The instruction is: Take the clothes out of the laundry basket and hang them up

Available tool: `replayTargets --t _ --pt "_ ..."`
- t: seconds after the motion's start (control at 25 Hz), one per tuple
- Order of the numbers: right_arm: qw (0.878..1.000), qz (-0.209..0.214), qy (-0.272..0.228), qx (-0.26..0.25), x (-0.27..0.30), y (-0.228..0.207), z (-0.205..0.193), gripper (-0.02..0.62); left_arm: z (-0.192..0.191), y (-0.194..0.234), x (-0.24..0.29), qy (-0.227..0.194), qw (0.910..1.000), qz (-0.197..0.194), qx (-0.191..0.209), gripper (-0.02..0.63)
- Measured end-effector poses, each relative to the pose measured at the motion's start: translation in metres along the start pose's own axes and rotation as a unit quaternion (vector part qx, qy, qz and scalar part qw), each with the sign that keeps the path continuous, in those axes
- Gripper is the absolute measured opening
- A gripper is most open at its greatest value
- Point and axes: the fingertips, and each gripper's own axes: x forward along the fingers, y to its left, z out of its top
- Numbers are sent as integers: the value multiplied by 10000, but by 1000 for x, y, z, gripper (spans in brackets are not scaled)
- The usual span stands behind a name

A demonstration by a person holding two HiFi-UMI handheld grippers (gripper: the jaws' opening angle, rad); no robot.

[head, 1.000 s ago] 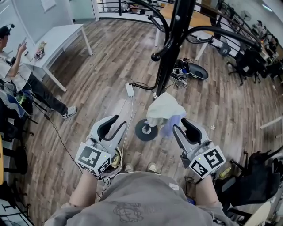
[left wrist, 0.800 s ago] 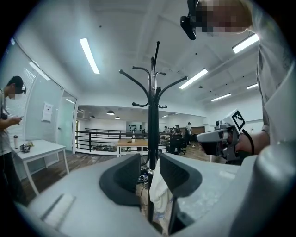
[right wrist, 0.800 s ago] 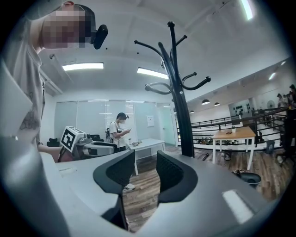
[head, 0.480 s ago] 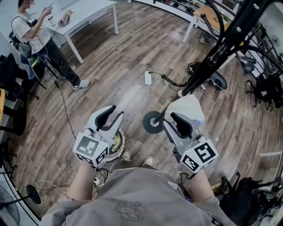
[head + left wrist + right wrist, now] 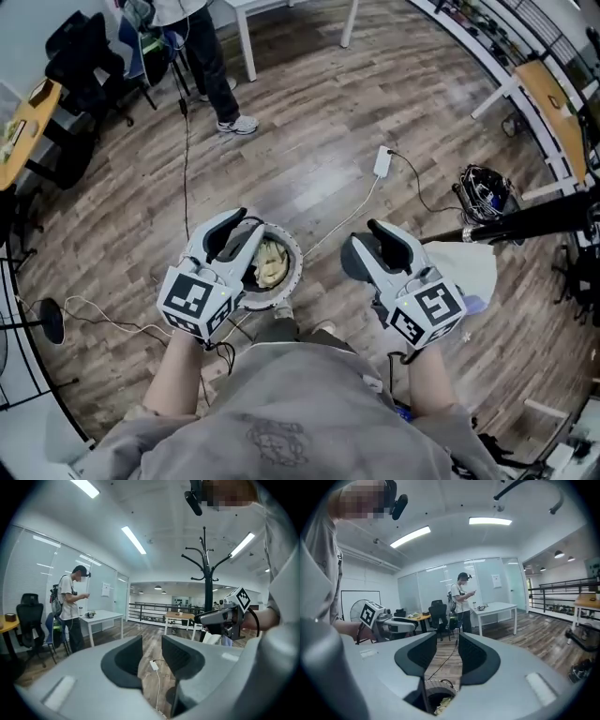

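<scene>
The left gripper's (image 5: 151, 651) jaws stand a narrow gap apart with nothing between them. The right gripper's (image 5: 446, 652) jaws stand the same way, also empty. Both hover side by side above the wooden floor (image 5: 309, 141). The basket (image 5: 296, 265) stands on the floor under the left gripper, with yellowish clothes (image 5: 272, 265) inside. A white garment (image 5: 473, 272) hangs from the rack (image 5: 525, 220) at right. A person (image 5: 202, 47) stands far left.

The laundry basket (image 5: 294, 265) stands on the floor at 11 o'clock, just before the wearer's shoes (image 5: 323, 328), with clothes (image 5: 272, 266) in it. A cloth (image 5: 473, 272) hangs by the rack arm (image 5: 525, 221) at 3 o'clock, and a power strip (image 5: 382, 161) lies at 1 o'clock.
</scene>
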Motion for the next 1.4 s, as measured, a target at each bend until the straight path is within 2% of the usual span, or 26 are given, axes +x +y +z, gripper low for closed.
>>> replayTargets --t 0.32,0.52,0.68,0.92,1.12,1.4 --pt "9961 717 501 -116 102 33 -17 170 -42 75 -45 312 9959 803 -285 130" --pt "9866 1272 991 -237 146 54 -42 173 -80 99 -78 527 9864 1391 -694 130" --pt "9787 1532 1325 -344 172 55 -69 173 -111 107 -82 734 9776 1708 -988 130" --pt "9602 1869 2033 -416 209 62 -138 173 -180 113 -76 1160 9596 1981 -1625 130" --pt "9437 1927 2654 -425 240 66 -211 173 -249 127 -60 1604 9450 2063 -1966 130" --pt "9324 1557 3259 -130 286 58 -318 175 -370 138 -34 2103 9239 2030 -2470 130"
